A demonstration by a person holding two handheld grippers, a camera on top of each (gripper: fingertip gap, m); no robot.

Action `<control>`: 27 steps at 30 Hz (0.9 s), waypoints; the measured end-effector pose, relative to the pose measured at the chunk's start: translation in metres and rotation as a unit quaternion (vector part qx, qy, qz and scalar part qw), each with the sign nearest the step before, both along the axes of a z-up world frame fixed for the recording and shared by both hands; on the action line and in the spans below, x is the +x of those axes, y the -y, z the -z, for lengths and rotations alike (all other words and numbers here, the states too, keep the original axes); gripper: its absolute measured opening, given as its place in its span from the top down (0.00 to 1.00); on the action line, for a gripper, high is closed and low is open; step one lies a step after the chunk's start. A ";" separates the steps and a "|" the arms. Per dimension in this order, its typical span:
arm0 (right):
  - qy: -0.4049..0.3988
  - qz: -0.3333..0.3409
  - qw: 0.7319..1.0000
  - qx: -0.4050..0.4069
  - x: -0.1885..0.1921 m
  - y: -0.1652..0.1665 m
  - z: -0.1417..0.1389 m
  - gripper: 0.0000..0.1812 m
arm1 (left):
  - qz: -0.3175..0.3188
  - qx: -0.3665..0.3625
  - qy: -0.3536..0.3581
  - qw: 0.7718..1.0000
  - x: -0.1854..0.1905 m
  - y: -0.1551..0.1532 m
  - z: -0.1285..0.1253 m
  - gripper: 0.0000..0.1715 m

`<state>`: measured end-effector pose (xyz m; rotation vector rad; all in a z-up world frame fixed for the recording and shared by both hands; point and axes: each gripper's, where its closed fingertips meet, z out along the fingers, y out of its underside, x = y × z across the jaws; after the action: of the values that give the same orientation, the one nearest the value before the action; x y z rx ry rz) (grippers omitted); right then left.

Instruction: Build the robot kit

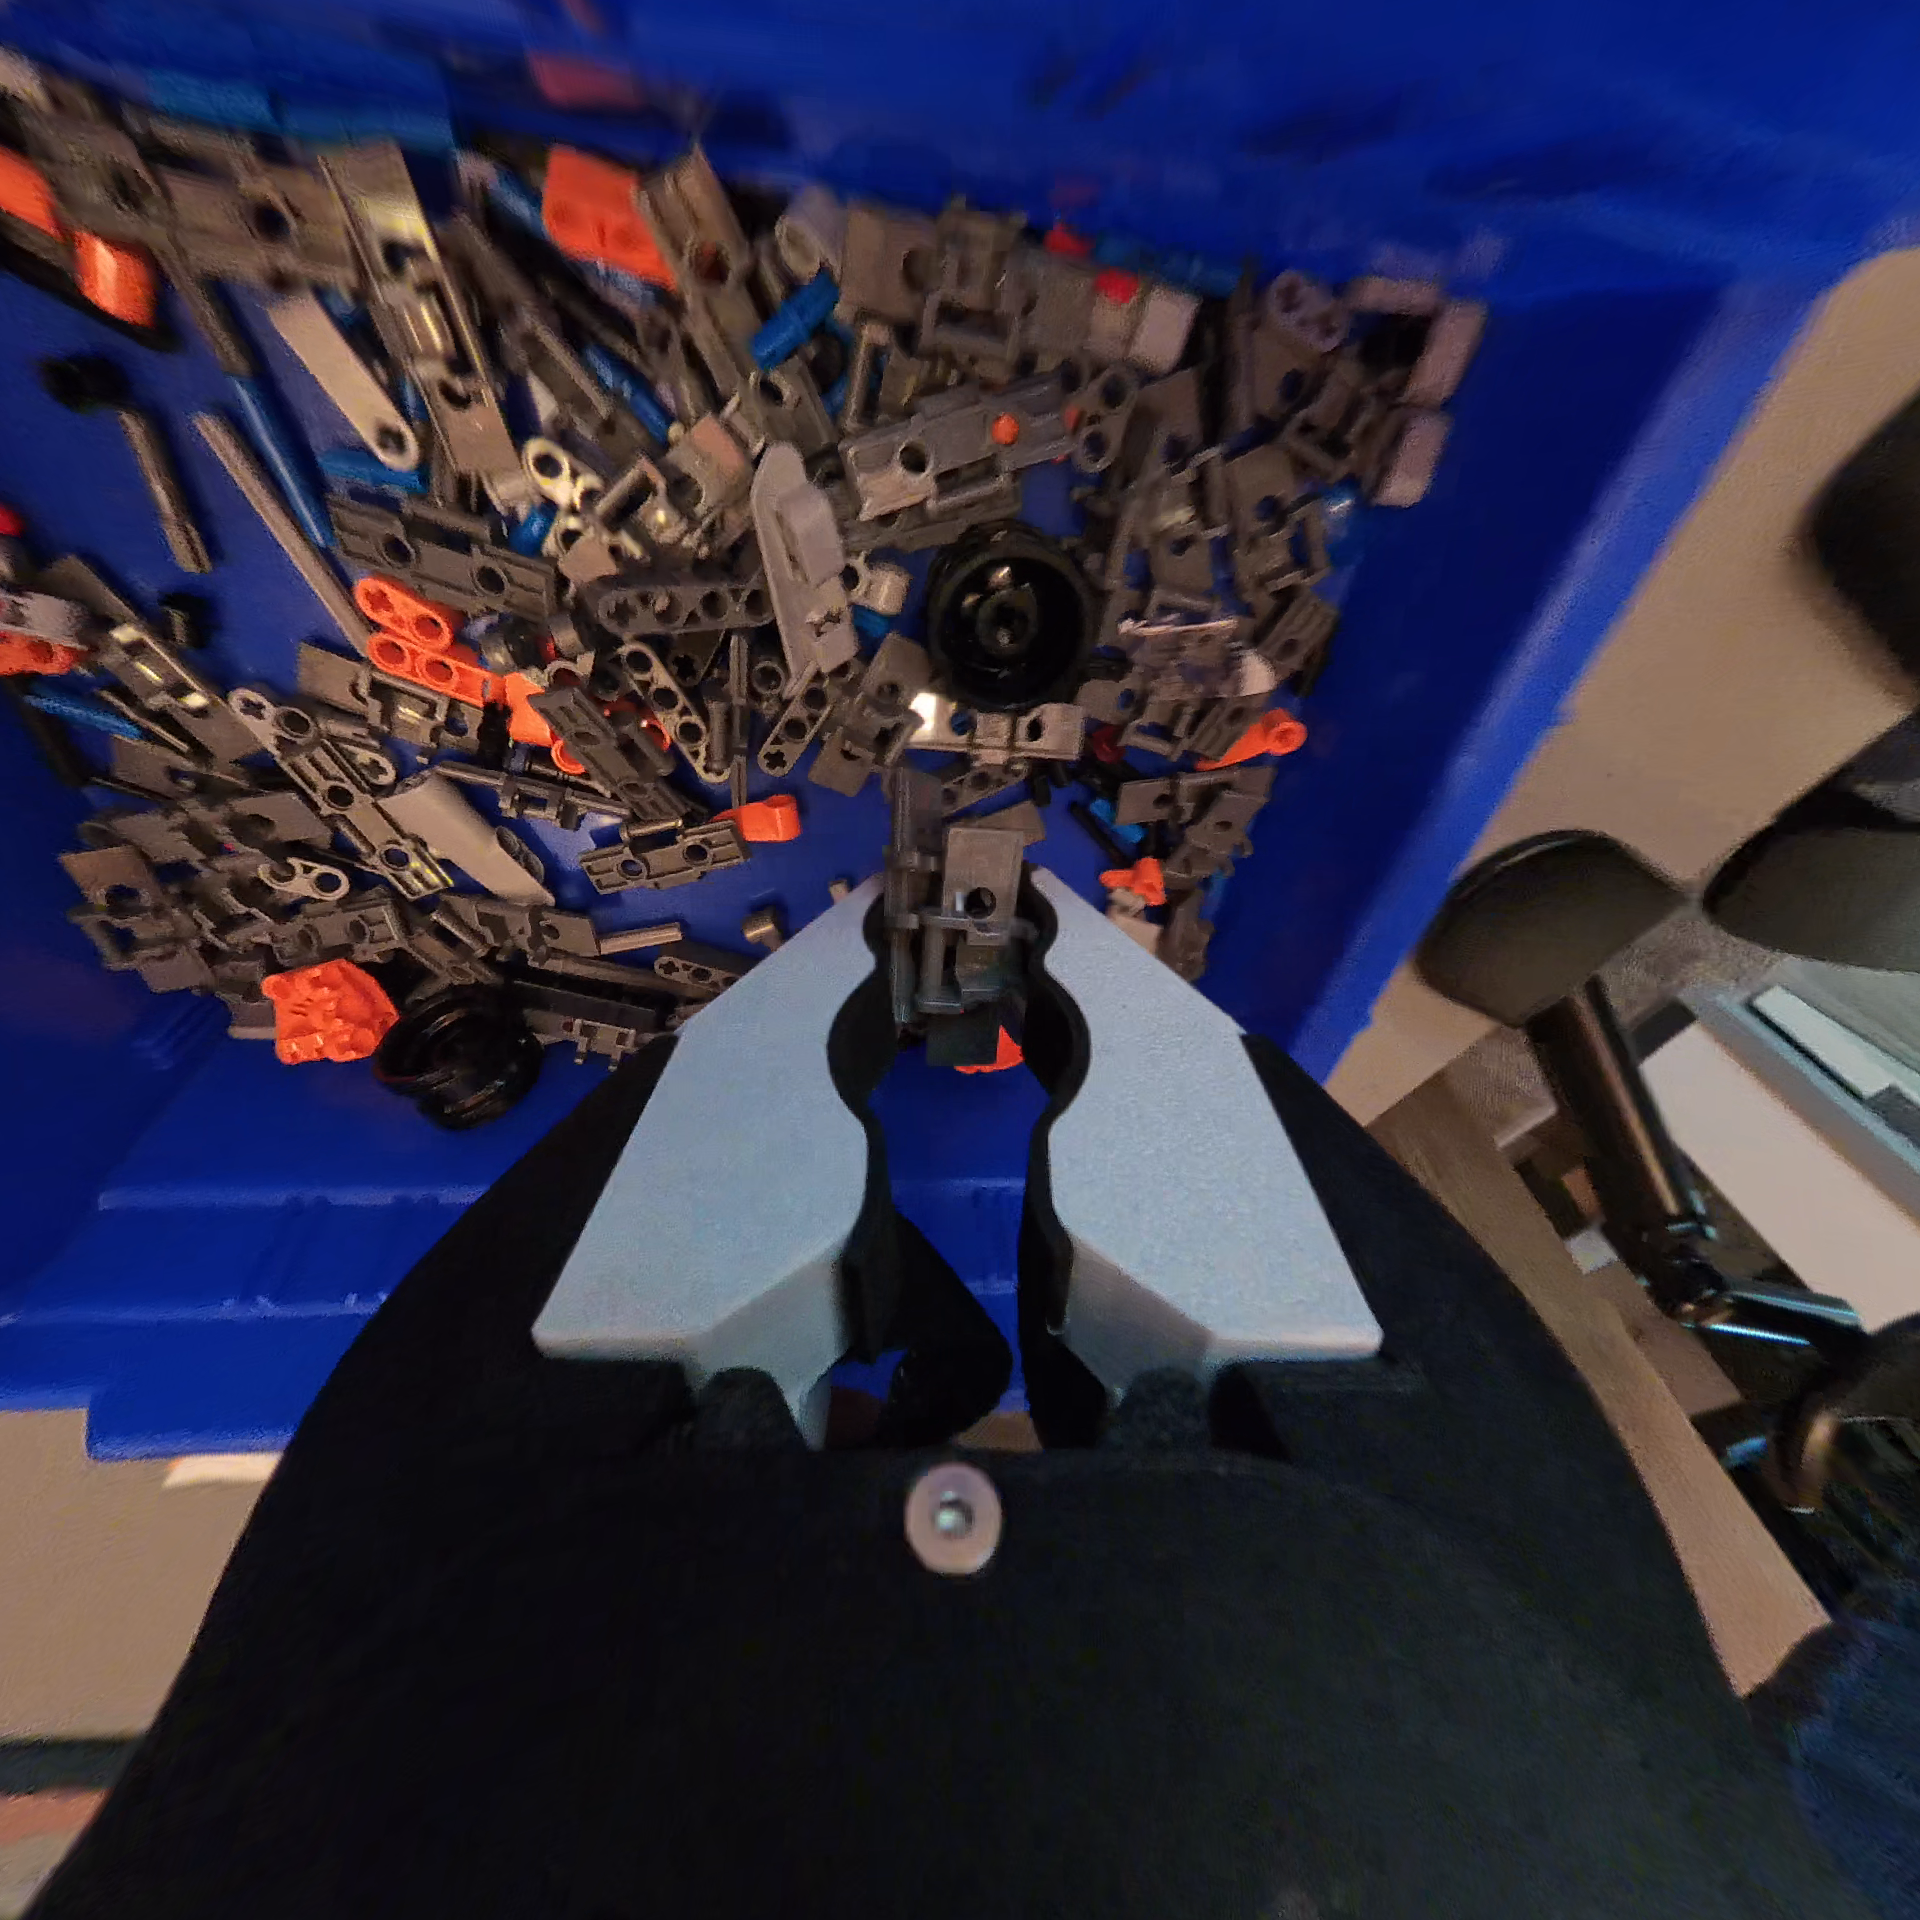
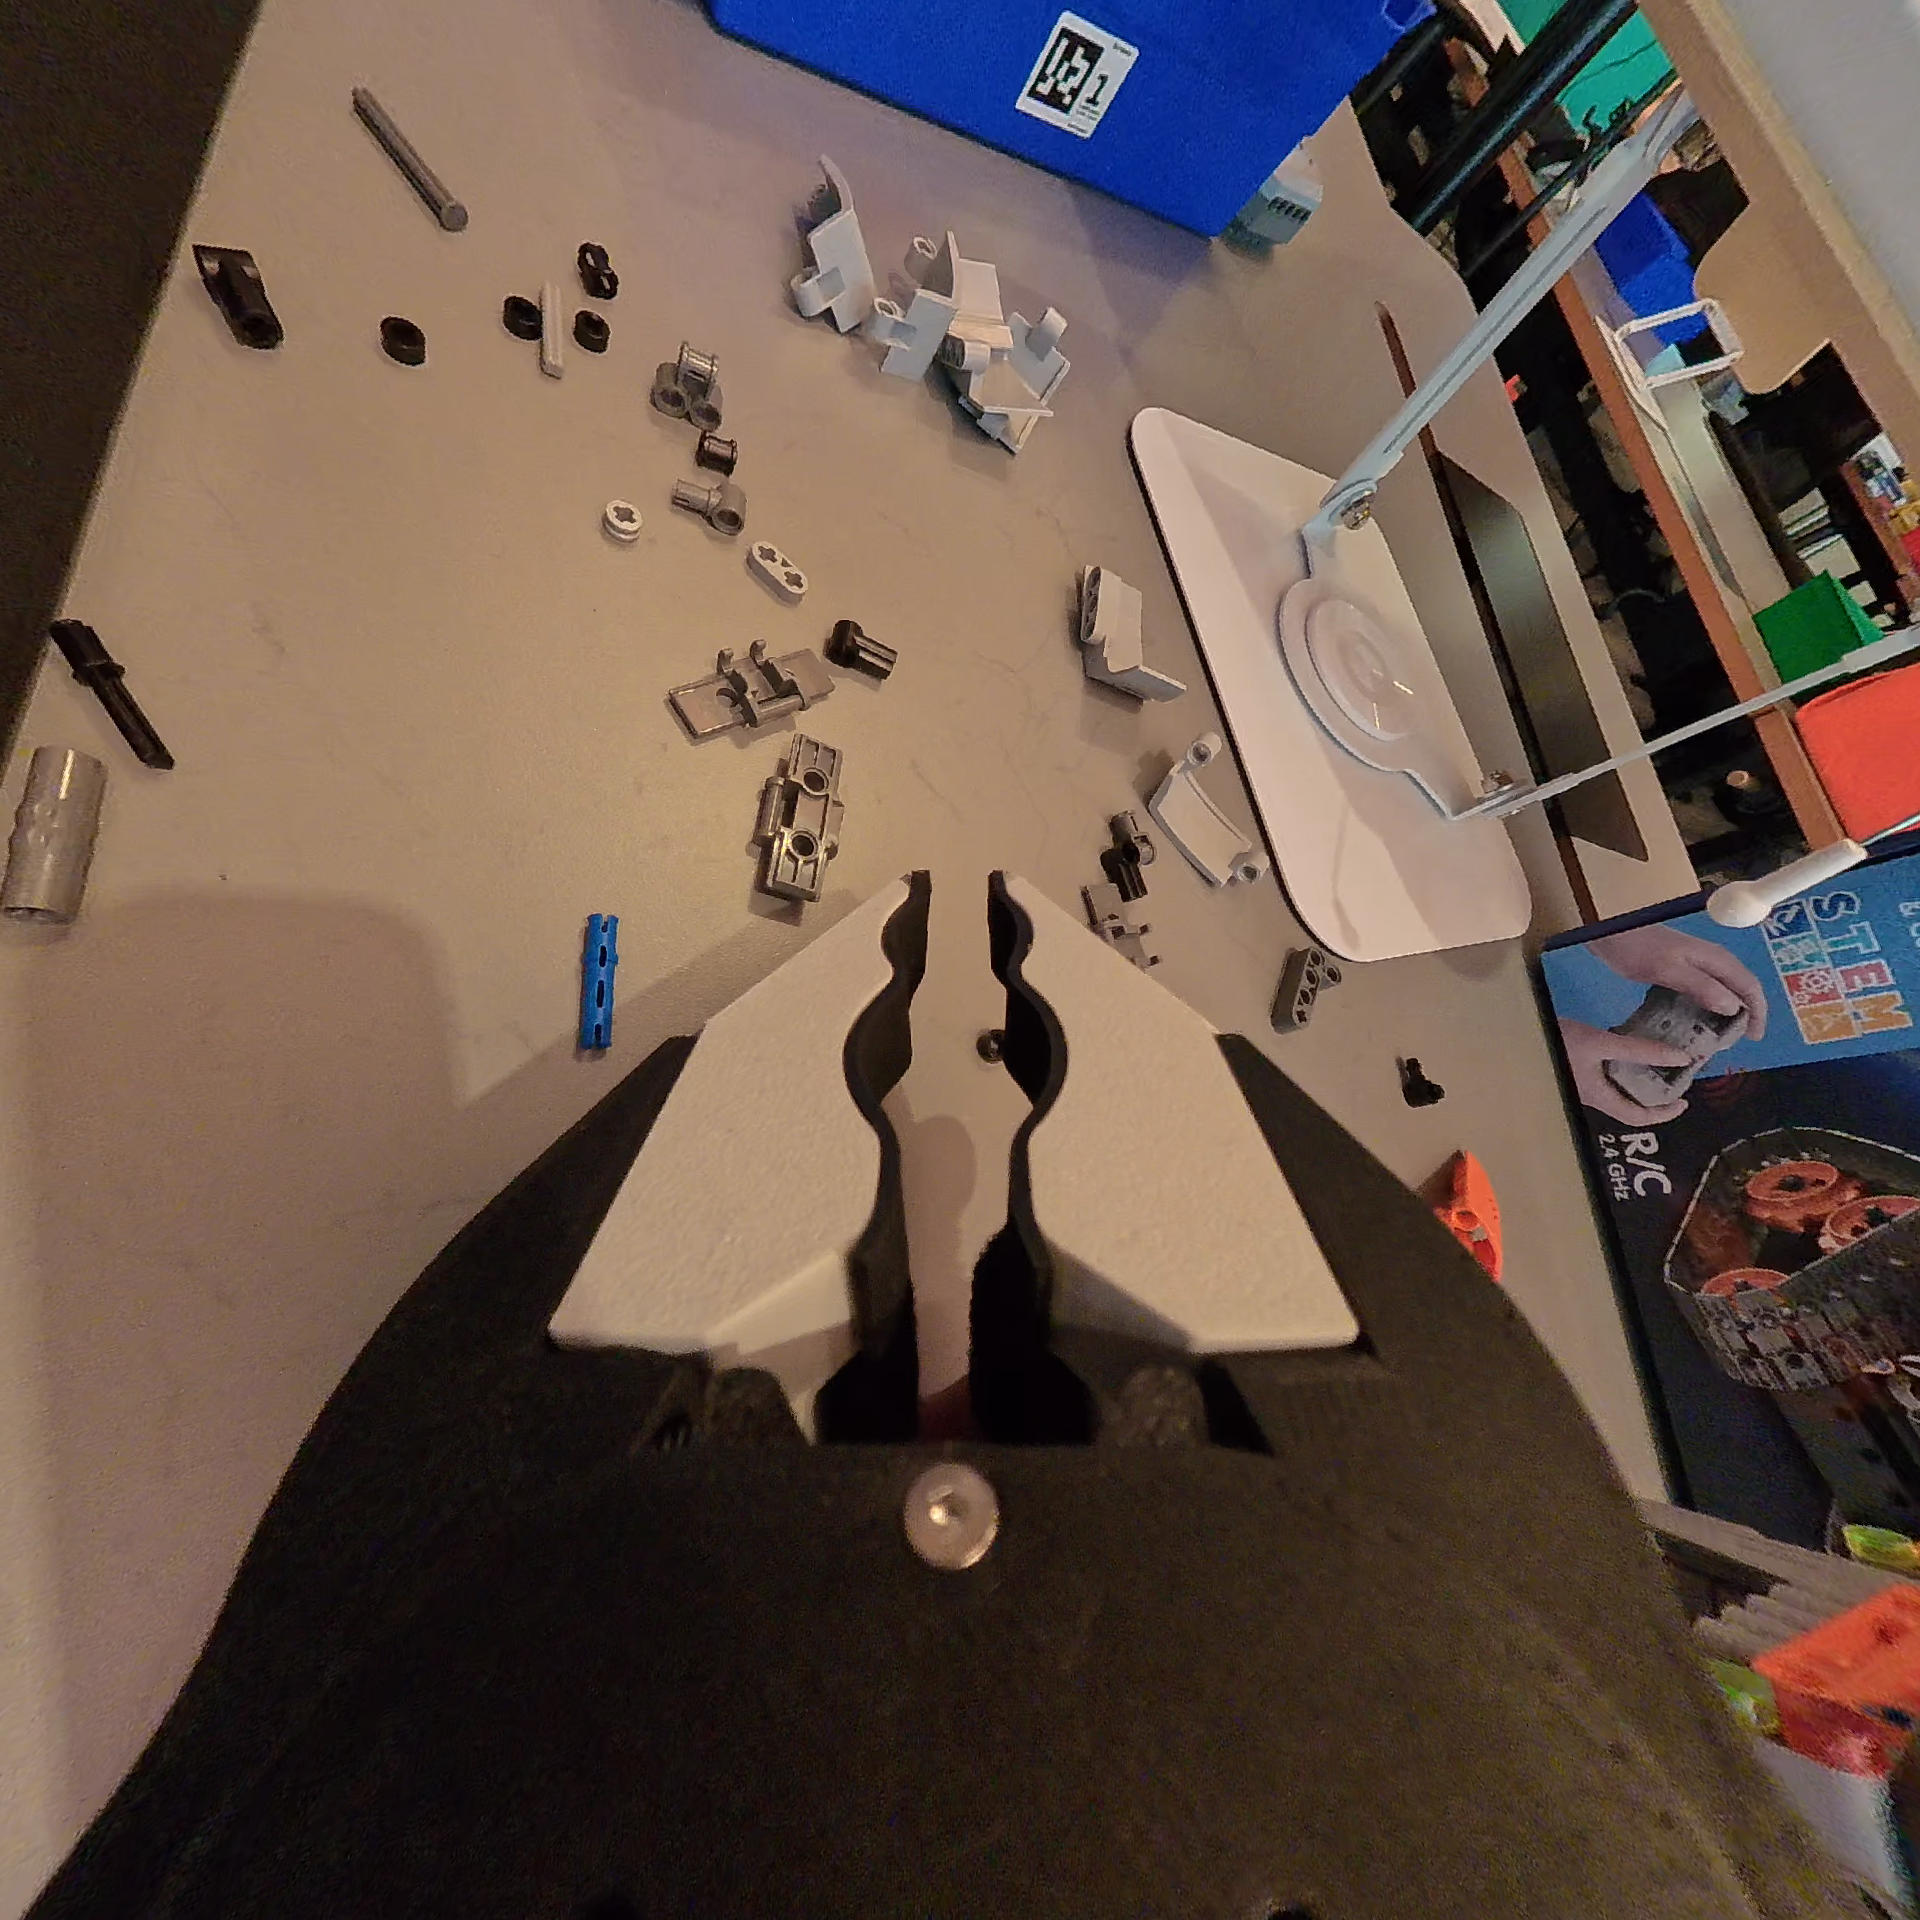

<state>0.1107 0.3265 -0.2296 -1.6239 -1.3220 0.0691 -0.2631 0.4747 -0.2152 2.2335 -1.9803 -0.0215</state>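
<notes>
A small dark grey plastic building-block piece with pin holes [image 1: 961, 925] is pinched between the jaws of the left gripper [image 1: 958, 914], which are closed onto it near their tips. The piece is held above the heap of grey, black, blue and orange plastic construction parts [image 1: 644, 623] that lies beyond the jaws in the blue plastic bin [image 1: 1455, 727]. A black round wheel hub [image 1: 1008, 613] sits just ahead of the tips; whether the held piece is clear of the heap cannot be told.

The jaws of the right gripper [image 2: 958, 894] are seen with a narrow gap between them, and nothing is held. They hang over a beige tabletop [image 2: 364, 1039]. Loose pieces are spread ahead of the tips: a dark grey two-hole connector plate [image 2: 798, 831] just left of them, a blue ridged pin [image 2: 598, 979] farther left, and a cluster of light grey panels [image 2: 935, 312] well beyond. A white flat lamp base [image 2: 1226, 644] lies to the right of the jaws.

So far, many pieces lie on the table, one is in the grip, and most are in the bin.
</notes>
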 end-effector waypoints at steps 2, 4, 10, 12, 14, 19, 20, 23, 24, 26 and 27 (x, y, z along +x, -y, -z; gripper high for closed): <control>0.000 0.000 1.000 -0.002 0.000 0.000 0.001 0.95 | 0.002 0.008 0.030 1.000 0.009 0.002 -0.020 0.89; -0.001 -0.001 1.000 -0.004 0.000 0.000 0.001 0.95 | 0.011 0.011 0.053 0.998 0.019 0.007 -0.042 0.90; 0.001 -0.001 1.000 -0.007 0.000 0.001 0.002 0.95 | 0.093 0.010 0.098 0.991 0.076 0.046 -0.102 0.89; 0.000 -0.002 1.000 -0.009 -0.001 0.001 0.002 0.95 | 0.140 -0.010 0.114 0.984 0.108 0.068 -0.107 0.89; 0.004 -0.002 1.000 -0.012 0.000 0.001 0.004 0.95 | 0.196 -0.036 0.128 0.971 0.144 0.091 -0.102 0.89; 0.003 -0.001 1.000 -0.029 0.002 0.001 0.008 0.95 | 0.298 -0.105 0.145 0.938 0.230 0.146 -0.057 0.90; 0.002 -0.001 1.000 -0.029 0.003 0.001 0.008 0.95 | 0.313 -0.110 0.143 0.932 0.242 0.152 -0.044 0.90; 0.000 -0.001 1.000 -0.030 0.003 0.002 0.006 0.95 | 0.324 -0.131 0.138 0.927 0.272 0.165 -0.007 0.90; 0.001 -0.003 1.000 -0.029 0.003 0.002 0.006 0.95 | 0.331 -0.124 0.134 0.926 0.278 0.165 0.006 0.89; 0.001 -0.006 1.000 -0.029 0.002 0.003 0.005 0.95 | 0.332 -0.124 0.128 0.926 0.286 0.168 0.025 0.90; 0.000 -0.007 1.000 -0.030 0.002 0.004 0.005 0.95 | 0.331 -0.118 0.135 0.927 0.290 0.169 0.032 0.89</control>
<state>0.1123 0.3228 -0.2343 -1.6651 -1.3421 0.1169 0.0273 0.3057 -0.2468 1.3976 -2.6222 0.4398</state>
